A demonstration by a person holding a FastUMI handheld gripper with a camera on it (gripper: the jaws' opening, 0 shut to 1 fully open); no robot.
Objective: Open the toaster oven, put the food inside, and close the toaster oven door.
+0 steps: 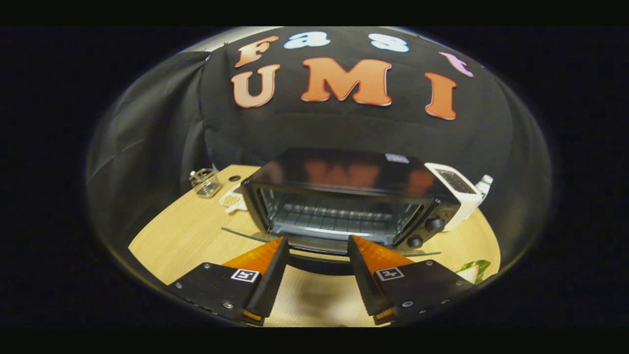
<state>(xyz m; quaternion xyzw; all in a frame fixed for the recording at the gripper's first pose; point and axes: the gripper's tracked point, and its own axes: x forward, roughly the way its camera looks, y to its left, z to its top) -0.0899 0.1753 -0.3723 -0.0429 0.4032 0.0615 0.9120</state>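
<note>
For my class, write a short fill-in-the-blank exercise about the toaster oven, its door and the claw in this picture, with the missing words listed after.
1. The toaster oven stands on a wooden table with its glass door folded ____.
2. The claw has its fingers spread apart, so it is ____.
3. The wire rack inside the oven carries ____ food.
4. The oven's two black knobs sit on the side nearer the ____ appliance.

Missing words: down; open; no; white

Wooden table (186, 231), small wire basket (205, 182), white appliance (459, 194), white bottle (484, 186), green-and-white packet (472, 269)
</note>
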